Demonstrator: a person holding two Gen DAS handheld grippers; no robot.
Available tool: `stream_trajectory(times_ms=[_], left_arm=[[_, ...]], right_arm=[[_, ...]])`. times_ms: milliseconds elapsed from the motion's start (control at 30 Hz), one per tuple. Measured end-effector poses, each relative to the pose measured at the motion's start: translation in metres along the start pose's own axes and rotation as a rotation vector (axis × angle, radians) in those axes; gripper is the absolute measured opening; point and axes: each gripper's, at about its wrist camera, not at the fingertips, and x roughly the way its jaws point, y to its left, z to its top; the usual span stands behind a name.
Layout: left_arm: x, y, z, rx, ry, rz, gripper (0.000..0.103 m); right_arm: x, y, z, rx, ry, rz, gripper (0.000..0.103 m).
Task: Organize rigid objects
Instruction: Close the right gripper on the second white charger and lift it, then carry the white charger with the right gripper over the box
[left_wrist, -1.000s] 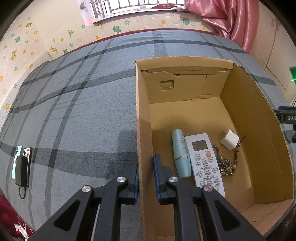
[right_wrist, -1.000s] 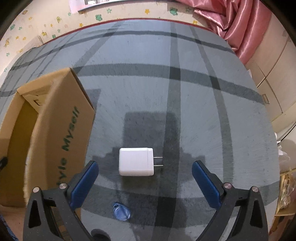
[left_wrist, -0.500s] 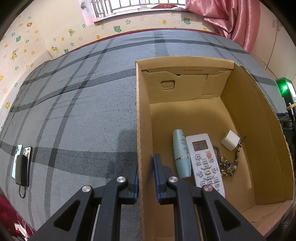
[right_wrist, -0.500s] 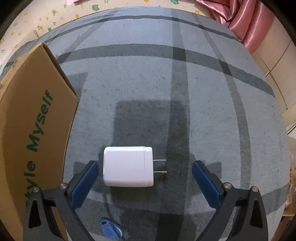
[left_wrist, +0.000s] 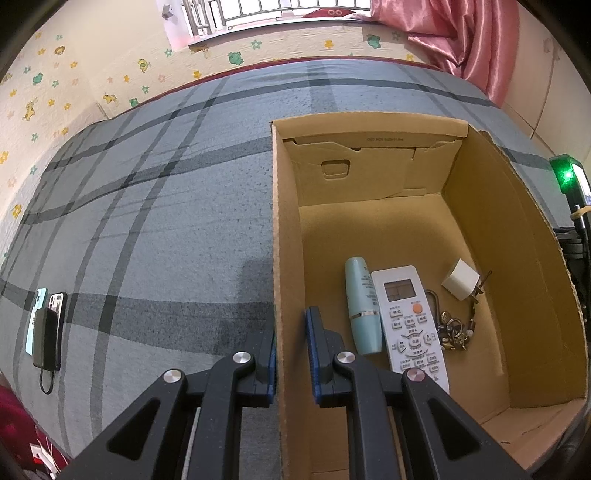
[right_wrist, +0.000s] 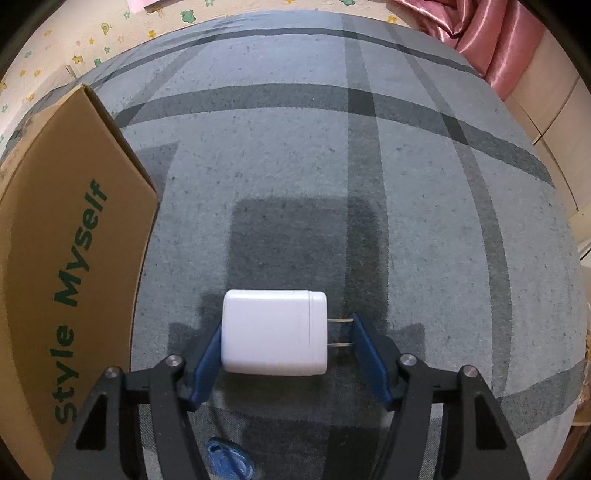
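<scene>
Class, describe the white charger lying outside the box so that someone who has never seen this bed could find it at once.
Start at the cardboard box printed "Style Myself" on the grey plaid bedspread. Just right of it lies the white charger, flat between the closing jaws of the right gripper. It is far larger than the small blue tag nearby, and its two metal prongs point away from the box.

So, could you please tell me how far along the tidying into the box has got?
Done: a remote, teal tube, keys and small charger lie in the cardboard box.

In hand: the right tongs are closing around a white charger on the rug; the left tongs clamp the box wall.

Left: a blue tag and phones.
</scene>
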Motion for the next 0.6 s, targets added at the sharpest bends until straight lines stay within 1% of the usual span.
stream_trajectory(times_ms=[233,467,600], left_arm=[[-0.001,-0.002,0.000,0.009,0.000,0.004,0.014],[-0.001,0.000,0.001,0.002,0.002,-0.006,0.014],[-0.001,-0.001,0.000,0.012,-0.002,0.004,0.014]], right_arm=[[-0.011,-0.002,-0.008,0.000,-0.016,-0.006,0.070],[-0.038,-0.002,-0.015,0.002,-0.038,-0.010,0.070],[-0.053,0.000,-0.014,-0.002,-0.052,-0.012,0.070]])
